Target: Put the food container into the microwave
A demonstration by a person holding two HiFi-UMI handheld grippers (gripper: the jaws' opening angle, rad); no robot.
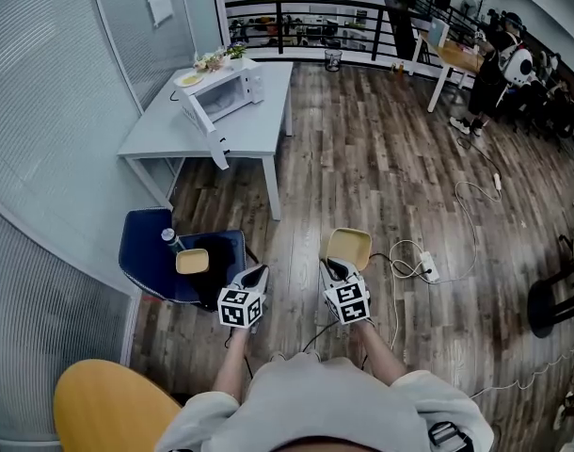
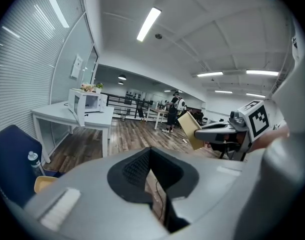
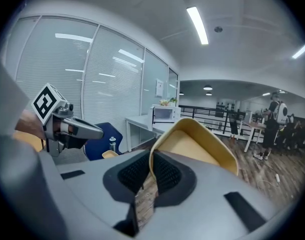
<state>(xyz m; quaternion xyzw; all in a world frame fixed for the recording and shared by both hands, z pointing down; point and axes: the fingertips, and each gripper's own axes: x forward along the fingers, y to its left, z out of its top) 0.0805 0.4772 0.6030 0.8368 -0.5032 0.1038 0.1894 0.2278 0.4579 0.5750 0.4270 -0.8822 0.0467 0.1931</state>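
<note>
1. A person is holding a tan food container (image 1: 349,248) above a wood floor (image 1: 381,158). Its near rim is clamped between the jaws of the right hand-held gripper (image 1: 332,264).
2. In the right gripper view, the ribbed pads (image 3: 165,171) are pressing on either side of the thin rim, and the container (image 3: 197,151) is tilting up and away from the jaws.
3. The left hand-held gripper (image 1: 259,271) is hanging just beside the right one, jaws together and gripping nothing.
4. The microwave (image 1: 226,90) is standing well apart from the container, on a white desk (image 1: 263,125) ahead, with its door (image 1: 204,125) hanging open.
5. A blue chair (image 1: 146,252) is sitting near the left hand-held gripper. It is carrying a bottle (image 1: 171,239) and a small yellow bowl (image 1: 192,261).
</note>
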